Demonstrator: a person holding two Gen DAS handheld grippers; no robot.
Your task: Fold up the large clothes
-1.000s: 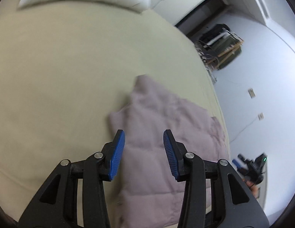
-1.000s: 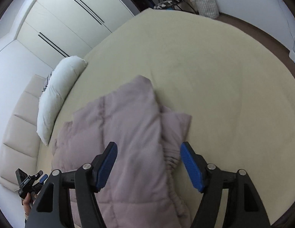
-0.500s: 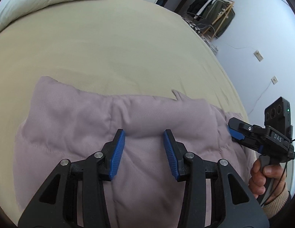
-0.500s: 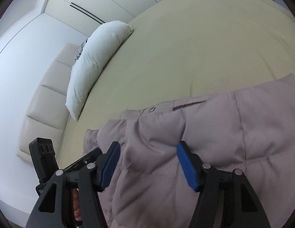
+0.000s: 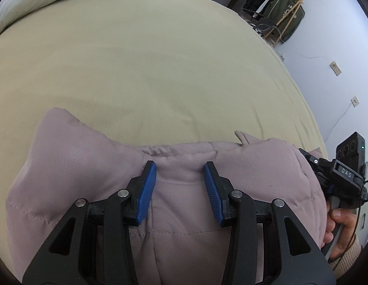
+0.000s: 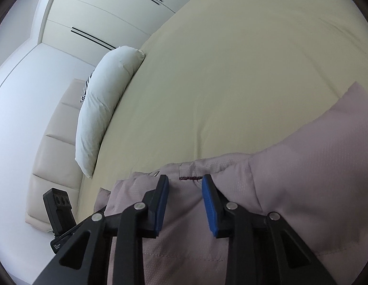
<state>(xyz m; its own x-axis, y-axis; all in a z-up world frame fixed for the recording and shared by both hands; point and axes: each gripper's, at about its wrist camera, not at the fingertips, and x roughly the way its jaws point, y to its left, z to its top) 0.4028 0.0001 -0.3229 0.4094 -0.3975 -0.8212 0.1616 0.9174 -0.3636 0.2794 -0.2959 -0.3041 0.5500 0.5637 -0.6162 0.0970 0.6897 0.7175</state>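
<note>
A mauve quilted jacket [image 5: 89,166] lies folded on the beige bed [image 5: 160,71], its far edge running across both views. My left gripper [image 5: 179,168] stands open right over that edge, the padded fabric lying under and between its blue pads. My right gripper [image 6: 184,182] sits at the same jacket [image 6: 302,178] edge, beside a dark red buttonhole [image 6: 190,178] and a metal snap. Its jaws are closing, with the fabric edge rising between them; I see no pad pressing on it.
A white pillow [image 6: 105,99] lies by the cream headboard [image 6: 55,154], with white wardrobe doors [image 6: 101,7] behind. A clothes rack [image 5: 279,7] stands by the far wall. A person's hand [image 5: 338,225] holds the other gripper's handle at the jacket's right end.
Both grippers have come down and forward to the jacket's far edge. The right jaws have narrowed markedly; the left jaws keep the same gap.
</note>
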